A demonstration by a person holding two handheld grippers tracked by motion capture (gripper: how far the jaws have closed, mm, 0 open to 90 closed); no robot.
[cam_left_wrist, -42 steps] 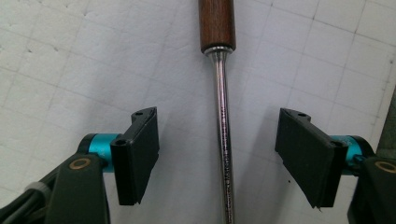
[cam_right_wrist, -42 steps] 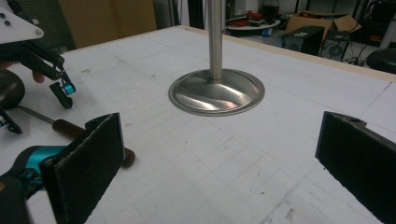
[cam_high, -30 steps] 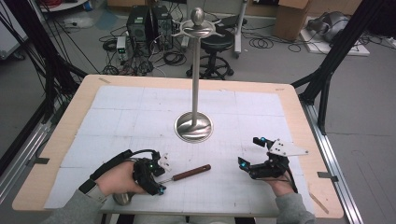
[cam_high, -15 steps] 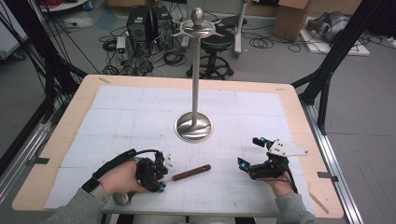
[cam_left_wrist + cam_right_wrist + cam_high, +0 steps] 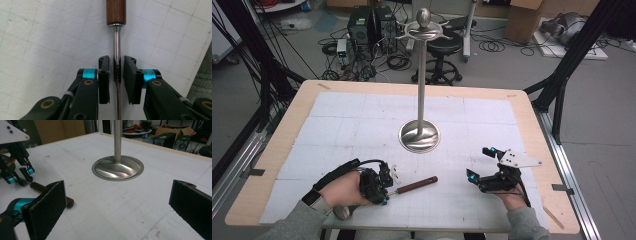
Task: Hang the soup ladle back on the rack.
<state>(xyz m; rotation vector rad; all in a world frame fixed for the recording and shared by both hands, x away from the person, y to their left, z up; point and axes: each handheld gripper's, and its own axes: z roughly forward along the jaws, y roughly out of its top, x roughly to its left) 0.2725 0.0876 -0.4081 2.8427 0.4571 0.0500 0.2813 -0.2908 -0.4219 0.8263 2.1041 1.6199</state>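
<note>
At near left, the left gripper has just been closing around the metal shank of the tool; the pads look just short of touching it. The tool lies near the stand. Next, a firm pinch and lift. At near right, the right gripper is spread and idle.

A tall metal stand with a round dished base and hooked arms at its top rises from the middle of a white gridded mat covering the wooden surface. Computer towers and a black stool sit on the floor beyond.
</note>
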